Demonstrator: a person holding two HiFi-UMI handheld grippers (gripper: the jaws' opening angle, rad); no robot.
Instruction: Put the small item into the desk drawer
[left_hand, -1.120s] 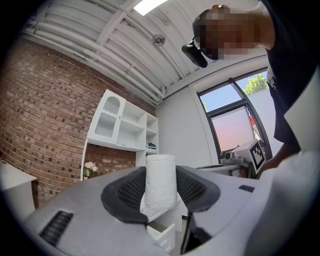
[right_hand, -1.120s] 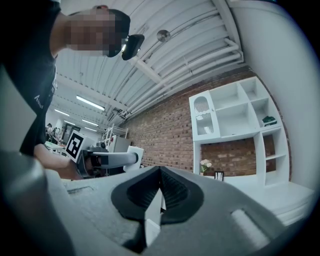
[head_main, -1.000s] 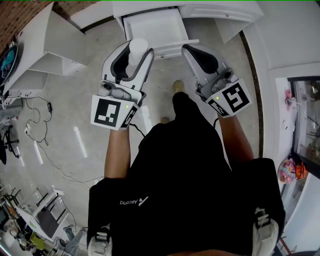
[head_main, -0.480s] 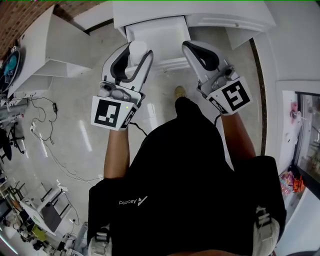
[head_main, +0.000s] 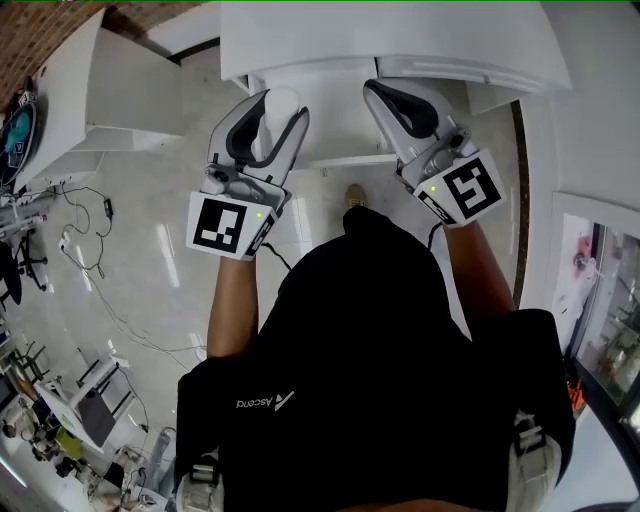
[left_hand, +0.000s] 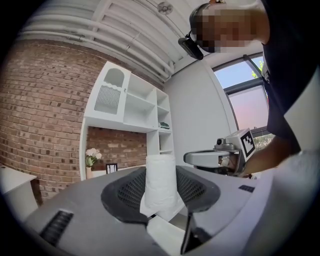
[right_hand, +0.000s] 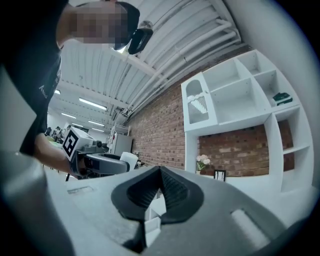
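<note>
A white desk (head_main: 400, 40) spans the top of the head view, its open drawer (head_main: 340, 115) showing between my two grippers. My left gripper (head_main: 272, 108) is shut on a small white roll (head_main: 281, 112), held upright over the drawer's left part. In the left gripper view the roll (left_hand: 161, 182) stands between the dark pads (left_hand: 127, 192). My right gripper (head_main: 388, 98) hangs over the drawer's right side, shut and empty; its pads (right_hand: 172, 192) meet in the right gripper view.
A white shelving unit (head_main: 90, 90) stands on the floor to the left, with cables (head_main: 90, 290) trailing nearby. The person's shoe (head_main: 354, 195) is just under the drawer front. The gripper views face a brick wall with a white bookcase (left_hand: 135, 110).
The desk and drawer have slid down the head view, closer under both grippers. The left gripper keeps its hold on the roll; the right stays shut.
</note>
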